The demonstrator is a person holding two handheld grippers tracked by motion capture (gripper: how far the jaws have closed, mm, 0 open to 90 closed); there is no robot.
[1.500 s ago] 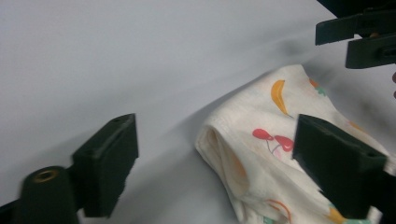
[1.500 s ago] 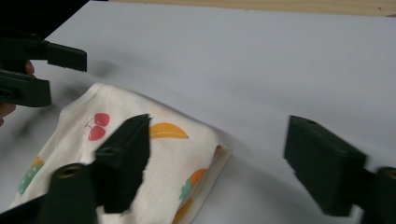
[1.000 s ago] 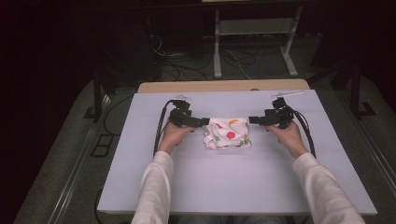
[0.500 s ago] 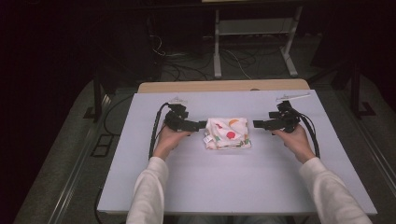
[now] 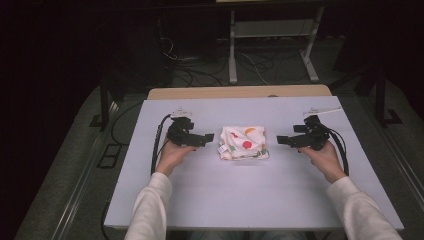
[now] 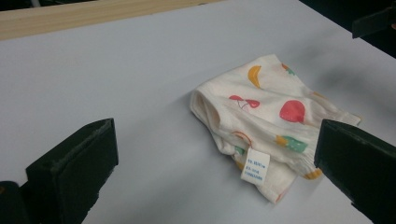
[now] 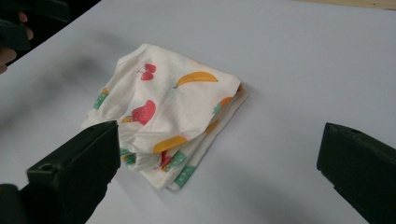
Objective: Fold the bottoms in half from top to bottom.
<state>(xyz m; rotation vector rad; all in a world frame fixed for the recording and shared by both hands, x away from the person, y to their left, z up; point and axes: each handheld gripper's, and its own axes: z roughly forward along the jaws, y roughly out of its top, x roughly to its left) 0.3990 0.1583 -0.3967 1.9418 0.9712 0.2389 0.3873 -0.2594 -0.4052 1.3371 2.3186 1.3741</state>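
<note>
A folded white cloth printed with fruit lies in the middle of the pale table. It has a small white label at one corner. My left gripper rests just left of the cloth, open and empty, jaws pointing at it. My right gripper is a little off to the cloth's right, open too, with nothing between its jaws. In the left gripper view the cloth lies ahead between the wide-spread jaws. In the right gripper view the cloth lies ahead and to the left.
A wooden strip runs along the table's far edge. Beyond it are dark floor, cables and a metal stand. Each gripper trails a black cable over the table.
Both grippers have drawn outward from the cloth, the right one farther. The cloth stays folded where it was.
</note>
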